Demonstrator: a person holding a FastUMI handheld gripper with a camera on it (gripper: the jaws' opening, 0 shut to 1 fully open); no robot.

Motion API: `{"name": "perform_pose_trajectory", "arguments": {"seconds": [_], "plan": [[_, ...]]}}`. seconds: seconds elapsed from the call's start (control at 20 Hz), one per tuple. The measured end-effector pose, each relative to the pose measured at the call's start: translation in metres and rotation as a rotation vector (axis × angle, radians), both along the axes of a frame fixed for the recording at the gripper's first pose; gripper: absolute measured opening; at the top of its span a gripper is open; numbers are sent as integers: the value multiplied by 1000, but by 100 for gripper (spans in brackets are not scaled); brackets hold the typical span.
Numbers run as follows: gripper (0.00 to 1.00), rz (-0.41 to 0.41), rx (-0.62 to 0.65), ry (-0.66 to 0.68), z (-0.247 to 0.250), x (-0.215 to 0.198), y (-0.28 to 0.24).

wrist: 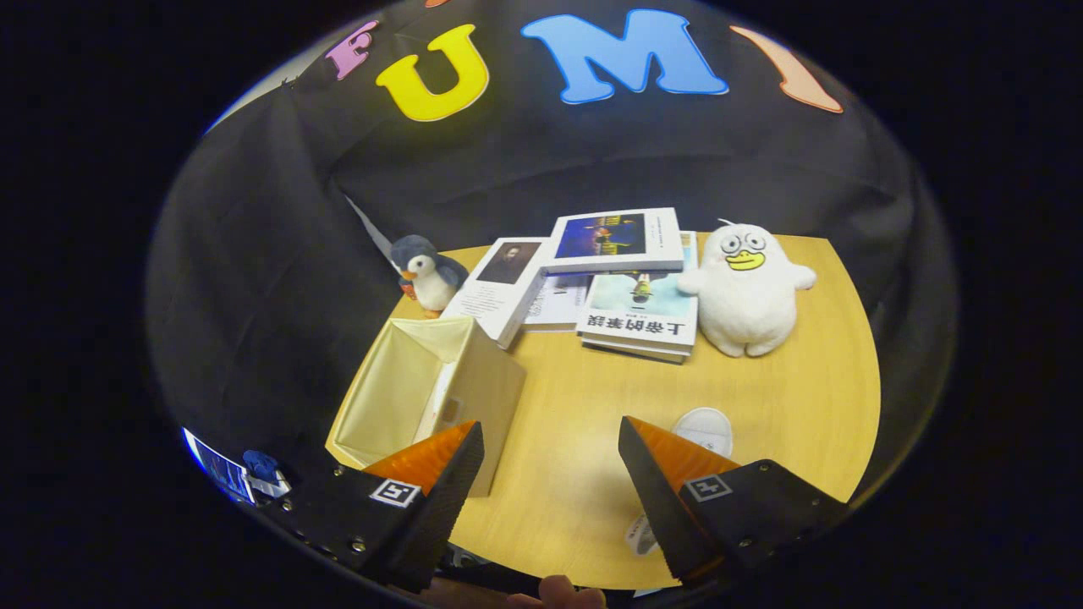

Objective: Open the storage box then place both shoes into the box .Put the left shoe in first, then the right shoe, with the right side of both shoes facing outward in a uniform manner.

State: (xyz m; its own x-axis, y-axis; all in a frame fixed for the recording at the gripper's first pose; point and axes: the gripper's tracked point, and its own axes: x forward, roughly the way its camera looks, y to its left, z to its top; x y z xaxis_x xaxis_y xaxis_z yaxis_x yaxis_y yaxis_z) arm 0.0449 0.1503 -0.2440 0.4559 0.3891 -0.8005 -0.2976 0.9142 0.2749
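Observation:
A cream fabric storage box [398, 397] stands on the wooden table [787, 397], just ahead of my left finger, and I see into its bare interior. My gripper [550, 427] is open above the table with nothing between its fingers. The left finger [423, 482] overlaps the box's near corner. A white rounded thing [706, 427], which looks like the toe of a shoe, shows just beyond the right finger [677, 482]; most of it is hidden behind that finger. Another white bit [639, 534] shows low beside the same finger.
Several books [613, 271] lie stacked at the back of the table. A grey penguin plush [427, 272] stands behind the box, and a white duck plush [749, 288] sits to the right of the books. A person's fingertip [558, 589] shows below the fingers.

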Motion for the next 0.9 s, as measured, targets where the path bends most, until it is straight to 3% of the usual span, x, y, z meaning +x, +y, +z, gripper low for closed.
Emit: {"name": "perform_pose_trajectory", "arguments": {"seconds": [0.4,0.9], "plan": [[97,-160,-91,100,-63,-21,-95],[97,-185,-172,235,-143,-49,-135]]}}
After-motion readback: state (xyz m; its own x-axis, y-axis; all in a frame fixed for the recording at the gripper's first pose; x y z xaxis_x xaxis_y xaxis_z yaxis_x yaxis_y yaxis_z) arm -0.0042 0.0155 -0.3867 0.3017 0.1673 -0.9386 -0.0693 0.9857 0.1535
